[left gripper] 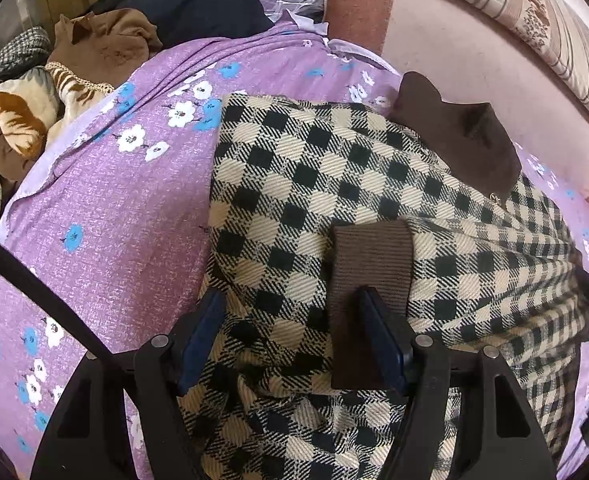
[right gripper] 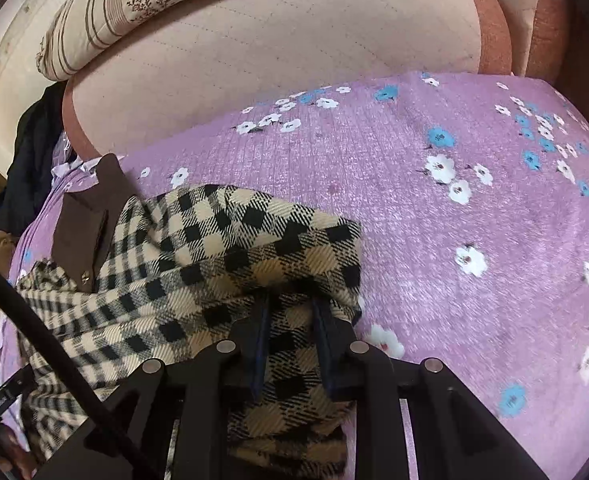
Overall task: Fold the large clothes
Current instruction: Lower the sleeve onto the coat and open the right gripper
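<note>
A black-and-cream checked coat point(left gripper: 294, 168) lies on the purple flowered bedsheet point(left gripper: 114, 220), its brown collar point(left gripper: 466, 140) pointing to the far side. One sleeve is laid across the body, ending in a brown ribbed cuff point(left gripper: 370, 264). My left gripper point(left gripper: 290, 300) stands open just above this sleeve, the cuff beside its right finger and nothing pinched. In the right wrist view the coat point(right gripper: 214, 248) is bunched at its right edge, where my right gripper point(right gripper: 290, 300) is shut on a fold of the checked cloth. The collar point(right gripper: 86, 216) shows at the left.
A heap of other clothes point(left gripper: 106, 40) and a dark garment point(left gripper: 198, 0) sit at the bed's far left. A pink padded surface point(right gripper: 294, 52) and a striped quilt point(right gripper: 114, 4) border the far side. Bare purple sheet point(right gripper: 474, 220) stretches right of the coat.
</note>
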A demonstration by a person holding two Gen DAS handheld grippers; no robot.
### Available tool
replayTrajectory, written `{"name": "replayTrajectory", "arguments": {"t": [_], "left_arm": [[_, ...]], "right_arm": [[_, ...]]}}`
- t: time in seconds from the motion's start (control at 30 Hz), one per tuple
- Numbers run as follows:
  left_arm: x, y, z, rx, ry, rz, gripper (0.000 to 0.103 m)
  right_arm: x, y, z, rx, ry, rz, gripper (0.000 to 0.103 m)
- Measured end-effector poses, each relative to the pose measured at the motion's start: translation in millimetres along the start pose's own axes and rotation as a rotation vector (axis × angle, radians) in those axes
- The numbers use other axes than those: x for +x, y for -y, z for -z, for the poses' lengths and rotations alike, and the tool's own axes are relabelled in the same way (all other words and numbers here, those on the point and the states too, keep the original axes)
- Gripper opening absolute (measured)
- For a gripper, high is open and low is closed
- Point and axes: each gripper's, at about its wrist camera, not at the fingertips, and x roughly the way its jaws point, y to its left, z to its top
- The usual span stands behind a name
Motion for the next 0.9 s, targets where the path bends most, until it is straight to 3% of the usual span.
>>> {"name": "replayTrajectory", "arguments": {"t": [0.1,0.2,0.3,0.33,0.43,0.57,0.6,0.63,0.7,0.77,0.83,0.9], "left_arm": [[-2.7,-1.4,1.2,0.006,0.007,-0.011,0.069],[-1.1,-2.5,3.0,-0.002,0.007,-0.015,0.069],[-0.6,-0.4,5.6,-0.001,0.012,-0.028,0.070],[-1.4,-1.3,6.5,-0.005,0.011,-0.027,0.070],[-3.9,-4.9,6.7,-0.025,0.007,-0.009,0.070],[-12.5,-7.9,4.2,-0.068,0.034,0.028,0.070],[-14.4,-7.0,4.2,-0.073,0.038,0.044,0.070],[-16.2,-4.6,4.3,-0.070,0.042,0.062,0.070],[-16.9,1.4,4.7,-0.048,0.052,0.059,0.072],[-12.2,9.6,5.5,0.006,0.050,0.011,0.073],[-5.4,12.2,7.2,0.033,0.028,-0.035,0.073],[-3.5,8.3,7.9,0.015,0.018,-0.021,0.073]], "right_arm": [[-28.0,-4.9,12.4,-0.039,0.002,-0.018,0.030],[-45.6,-18.1,40.7,-0.170,-0.024,0.006,0.039],[-23.3,-12.6,61.8,-0.240,-0.127,0.117,0.038],[-19.7,-5.3,67.7,-0.216,-0.158,0.107,0.039],[-39.2,7.1,66.4,-0.145,-0.148,0.056,0.039],[-70.1,5.2,54.8,-0.123,-0.030,0.005,0.039],[-72.9,-0.6,52.1,-0.137,-0.007,-0.012,0.045],[-71.9,-6.2,49.9,-0.149,0.008,-0.020,0.060],[-61.8,-15.0,44.3,-0.150,0.019,-0.013,0.068],[-43.8,-23.0,42.0,-0.153,0.004,-0.004,0.066],[-22.3,-29.5,52.3,-0.202,-0.060,0.086,0.053],[-21.4,-33.3,67.7,-0.269,-0.059,0.107,0.053]]}}
